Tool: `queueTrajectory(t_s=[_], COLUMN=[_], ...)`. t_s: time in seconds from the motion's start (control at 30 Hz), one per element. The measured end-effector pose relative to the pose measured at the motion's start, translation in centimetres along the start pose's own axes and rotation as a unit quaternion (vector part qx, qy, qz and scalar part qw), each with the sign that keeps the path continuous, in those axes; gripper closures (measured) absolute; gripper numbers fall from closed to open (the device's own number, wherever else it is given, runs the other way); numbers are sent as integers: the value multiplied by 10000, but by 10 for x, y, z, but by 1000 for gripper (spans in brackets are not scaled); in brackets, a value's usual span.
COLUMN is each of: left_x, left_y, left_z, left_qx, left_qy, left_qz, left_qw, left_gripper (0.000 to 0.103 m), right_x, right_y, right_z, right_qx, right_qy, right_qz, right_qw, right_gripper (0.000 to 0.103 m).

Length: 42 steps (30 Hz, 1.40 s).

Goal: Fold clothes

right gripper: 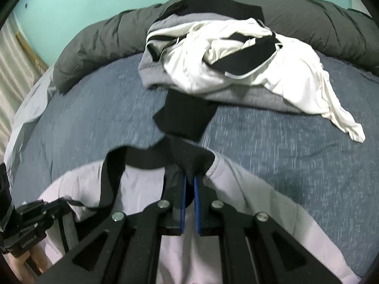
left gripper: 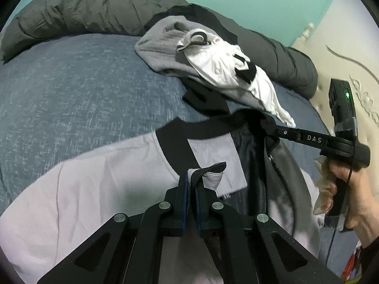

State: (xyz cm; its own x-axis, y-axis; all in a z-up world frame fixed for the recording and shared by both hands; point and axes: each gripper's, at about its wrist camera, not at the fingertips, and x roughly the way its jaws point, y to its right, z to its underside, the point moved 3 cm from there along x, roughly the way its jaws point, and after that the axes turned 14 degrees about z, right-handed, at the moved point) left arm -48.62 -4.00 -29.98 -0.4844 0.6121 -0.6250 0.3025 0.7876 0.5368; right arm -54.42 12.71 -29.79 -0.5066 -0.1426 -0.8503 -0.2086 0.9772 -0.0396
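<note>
- Clearly the left gripper [left gripper: 193, 177] is clamped nearly shut on the zipper edge of a pale lilac zip-up jacket with black collar and trim [left gripper: 94, 184], its blue-lined fingers pinching fabric, so that front panel is under control.
- Meanwhile the right gripper [right gripper: 189, 179] is closed tight on the black collar band [right gripper: 146, 158], seen from the left wrist reaching in from the right, with a hand [left gripper: 350, 189] around its handle.
- Holding collar and zipper edge together probably serves to pull the garment taut so it spreads flat; whether this is spreading before a fold or a fold under way, I cannot tell.
- Beneath, the jacket lies at the near edge of the blue mottled bedspread [left gripper: 83, 82], partly lifted near the collar.
- Farther off, a heap of grey, white and black clothes [right gripper: 225, 66] sits jumbled, unfolded, apart from the jacket.
- Behind it runs a rolled dark grey duvet [left gripper: 71, 11] along the far side.
</note>
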Motion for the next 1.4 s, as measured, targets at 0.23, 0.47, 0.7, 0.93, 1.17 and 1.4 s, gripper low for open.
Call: queueTrajectory(t_s=[0.23,0.47,0.7,0.93,1.17,1.4], left_x=[4,27,22,-32,-33,-8], left_y=[-3,-2,6,-8,-46,-62], left_z=[-8,9,16,-2,-14,-25], left_qx=[-166,-114,40,142,232,528], left_qy=[197,-121,-168,127,-161,-483], left_qz=[84,110,193,-147,-909,-1162], left_qw=[9996,9998,9997,9997,9955,9906], left_gripper=[98,96,64,50,50,48], right_x=[21,1,-64,-75,-64,-31], right_y=[5,21,42,53,89,87], right_z=[1,1,30,105,87,55], right_qx=[325,581,710,265,392,-83], right_qy=[112,528,1088,811,718,356], right_qz=[-60,-240,-485,-484,-143,49], right_qw=[9994,9966,9903,9952,9965,9993], right_gripper=[95,36,34,34,34,34])
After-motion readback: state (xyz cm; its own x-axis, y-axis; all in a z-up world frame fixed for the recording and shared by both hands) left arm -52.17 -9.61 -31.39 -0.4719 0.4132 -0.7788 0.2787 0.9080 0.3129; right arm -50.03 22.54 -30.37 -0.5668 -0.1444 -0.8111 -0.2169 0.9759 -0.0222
